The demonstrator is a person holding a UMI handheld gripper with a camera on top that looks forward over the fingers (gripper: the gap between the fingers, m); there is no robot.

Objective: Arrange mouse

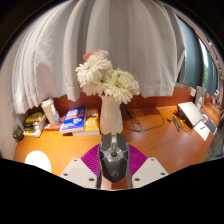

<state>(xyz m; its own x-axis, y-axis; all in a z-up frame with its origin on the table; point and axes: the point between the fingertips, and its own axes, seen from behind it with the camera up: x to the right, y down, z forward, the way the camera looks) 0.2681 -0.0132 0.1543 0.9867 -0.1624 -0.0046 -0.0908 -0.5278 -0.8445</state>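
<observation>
At the bottom centre, the gripper (114, 176) has its fingers clamped on a dark mouse (114, 160) above the orange surface (165, 145). Just beyond stands a white vase (110, 118) of pale flowers (106, 78), books (73, 122) to its left, white curtains (110, 35) behind.

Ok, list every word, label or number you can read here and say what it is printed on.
No text can be read.
The blue book beyond the mouse has cover printing, too small to read.
The small containers beside the book may carry labels, too blurred to read.
The mouse between the gripper fingers shows no marking.
</observation>
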